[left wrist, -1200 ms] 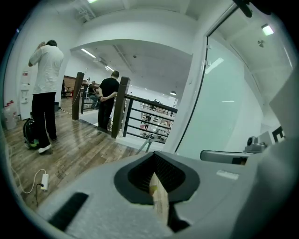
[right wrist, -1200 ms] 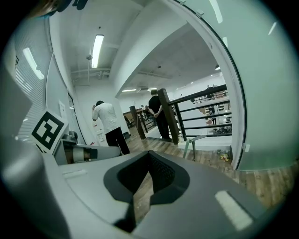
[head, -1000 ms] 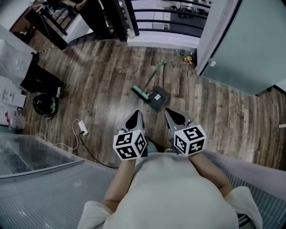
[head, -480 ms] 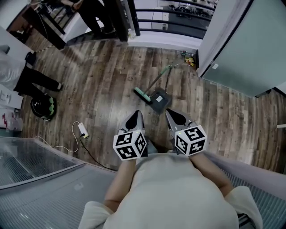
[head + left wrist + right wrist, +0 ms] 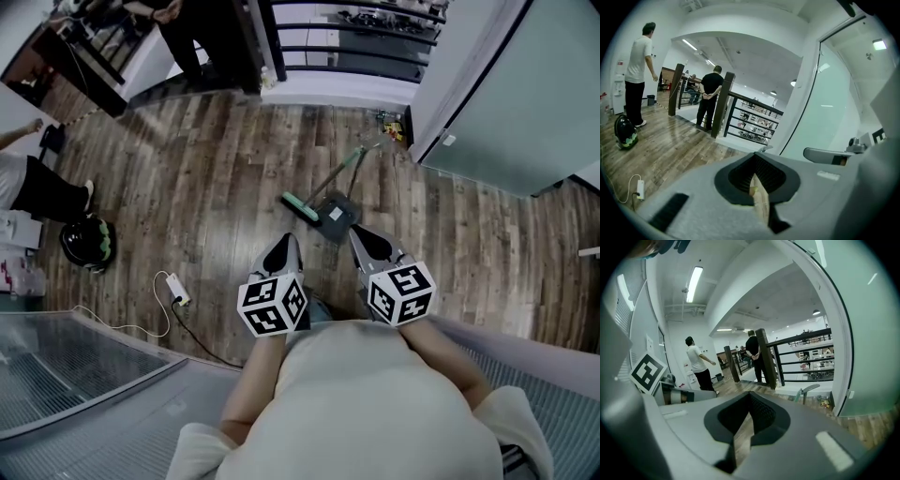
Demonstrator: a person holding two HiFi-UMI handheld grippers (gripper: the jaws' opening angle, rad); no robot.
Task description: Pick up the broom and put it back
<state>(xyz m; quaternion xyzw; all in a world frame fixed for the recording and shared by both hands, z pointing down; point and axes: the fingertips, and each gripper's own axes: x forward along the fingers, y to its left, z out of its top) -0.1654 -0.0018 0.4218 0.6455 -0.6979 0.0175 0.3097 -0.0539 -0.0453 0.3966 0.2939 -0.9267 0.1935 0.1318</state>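
- Broom [image 5: 337,176] flat on the floor, long axis on a diagonal in the head view: head toward the near left, handle tip toward the far right.
- Head a short green bar, just beside the left corner of the dustpan [image 5: 337,216]; touching or not, cannot tell.
- Handle thin, straight and pale green, slanting past the far side of the dustpan and ending well beyond it.
- Dustpan dark grey, flat and roughly square, with a small pale label on its face.
- Floor [image 5: 216,187] of brown wood planks, grain streaked, faintly glossy.
- Left gripper [image 5: 287,240] on the near side of the dustpan and to its left, apart from it, grey jaws pressed together to a point with nothing between them.
- Right gripper [image 5: 358,234] just on the near side of the dustpan, jaws likewise closed and empty, ribbed black pads meeting.
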